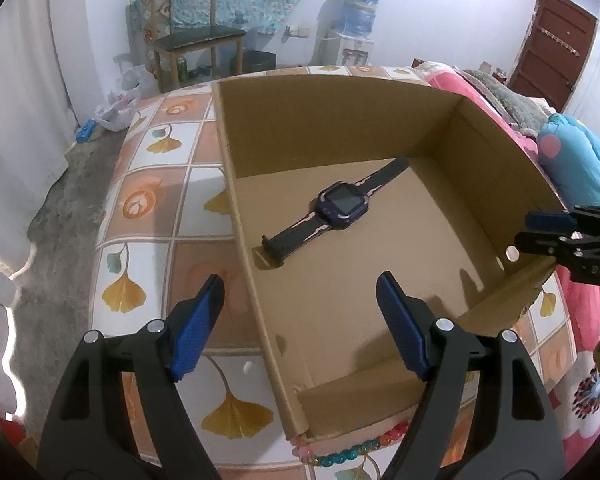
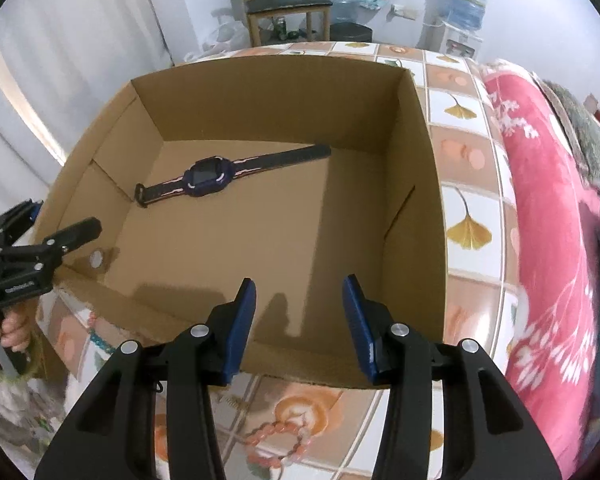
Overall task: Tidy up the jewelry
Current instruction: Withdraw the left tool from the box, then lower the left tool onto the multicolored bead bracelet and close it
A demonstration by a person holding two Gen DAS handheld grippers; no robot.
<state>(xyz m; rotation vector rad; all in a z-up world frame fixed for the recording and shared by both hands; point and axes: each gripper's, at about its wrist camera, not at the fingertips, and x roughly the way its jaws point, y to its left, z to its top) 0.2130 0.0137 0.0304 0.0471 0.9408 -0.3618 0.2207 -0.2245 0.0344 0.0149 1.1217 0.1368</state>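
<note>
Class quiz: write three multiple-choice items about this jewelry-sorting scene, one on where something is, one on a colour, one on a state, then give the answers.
1. Where does the watch lie?
A. inside the cardboard box
B. on the chair
C. on the tiled table outside the box

2. What colour are the pads on the fingers?
A. red
B. blue
C. white

3. How is the right gripper?
A. shut on the watch
B. shut on beads
C. open, holding nothing

Answers: 1 A, the watch rests on the box floor; 2 B, both pads show blue; 3 C, a clear gap between its fingers.
</note>
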